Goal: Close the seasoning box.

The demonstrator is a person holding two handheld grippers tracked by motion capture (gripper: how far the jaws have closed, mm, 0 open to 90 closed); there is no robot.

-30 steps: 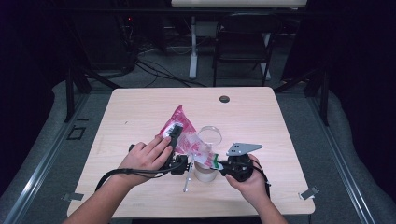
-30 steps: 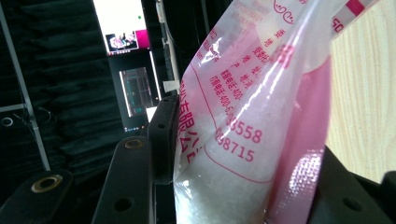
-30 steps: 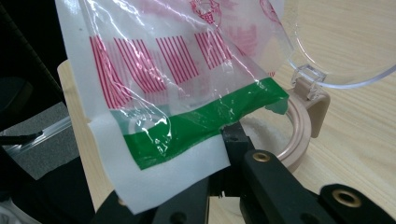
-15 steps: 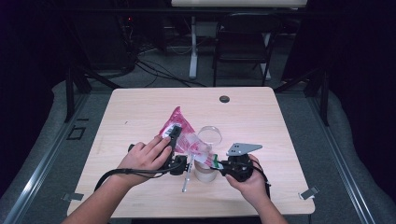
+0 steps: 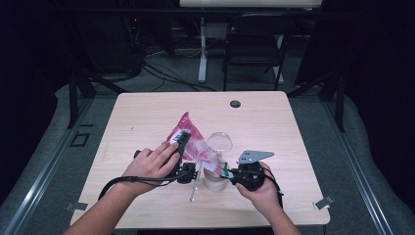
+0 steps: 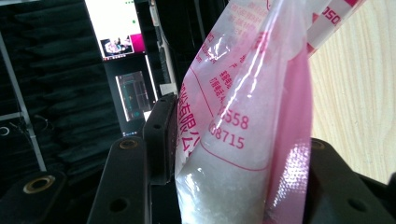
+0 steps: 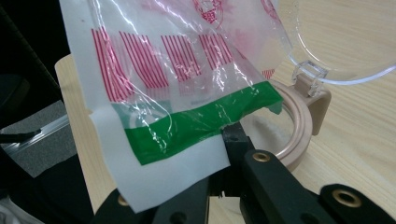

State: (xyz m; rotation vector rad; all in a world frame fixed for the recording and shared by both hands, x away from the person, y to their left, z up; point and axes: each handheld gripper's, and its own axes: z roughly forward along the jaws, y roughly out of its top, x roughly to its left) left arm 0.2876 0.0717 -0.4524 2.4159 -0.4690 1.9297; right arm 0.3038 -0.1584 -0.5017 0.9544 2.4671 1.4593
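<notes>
A pink and clear plastic bag of white grains is held tilted between both grippers over the table. My left gripper is shut on the bag's full body, and the grains bulge between its jaws. My right gripper is shut on the bag's flat edge by the green stripe, pinching it just over a beige jar. The jar stands open with its clear hinged lid tipped back.
A thin pale spoon-like stick lies on the wooden table between the hands. A black grommet sits near the far edge. A chair and cables stand beyond the table.
</notes>
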